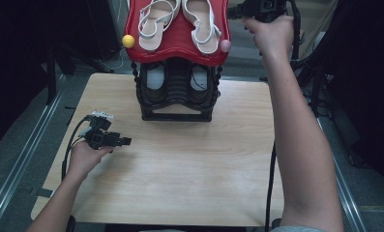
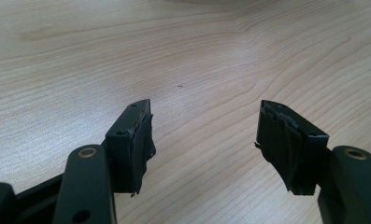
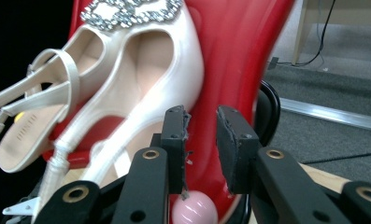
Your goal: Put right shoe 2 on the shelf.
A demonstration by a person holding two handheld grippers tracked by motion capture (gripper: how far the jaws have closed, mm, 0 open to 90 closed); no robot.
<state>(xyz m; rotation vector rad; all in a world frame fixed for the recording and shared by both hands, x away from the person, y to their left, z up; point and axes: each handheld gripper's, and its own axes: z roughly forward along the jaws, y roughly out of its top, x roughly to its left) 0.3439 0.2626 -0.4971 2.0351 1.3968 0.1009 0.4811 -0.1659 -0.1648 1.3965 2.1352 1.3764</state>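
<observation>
Jaws of the left gripper (image 2: 204, 149) stand spread wide over bare wood, with nothing between the pads and nothing touched. Jaws of the right gripper (image 3: 202, 140) stand slightly apart with a narrow gap; nothing sits between the pads, which show against the red shelf (image 3: 239, 60) beside the right-hand sandal (image 3: 141, 79).

Largest item: the desk (image 1: 180, 174), light wood. At the middle of its far edge stands a black shoe rack (image 1: 176, 94), topped by the red shelf, which tilts toward the camera. Two cream sandals lie side by side on the shelf, toes away; the left-hand sandal (image 1: 155, 24) is strappy, and the right-hand one carries a rhinestone trim at its toe. A yellow knob (image 1: 128, 41) caps the shelf's near left corner and a pink knob (image 1: 225, 46) its near right corner.

Hidden or cut off: both sandal toes leave the top of the high view, and dark shoes on the rack's lower tier are hard to make out.

Pose: the left hand (image 1: 85, 157) rests near the desk's left edge, gripper pointing toward the desk's middle. The right hand (image 1: 272, 34) is raised beyond the desk's far right corner, gripper level, aimed at the shelf's right side.
</observation>
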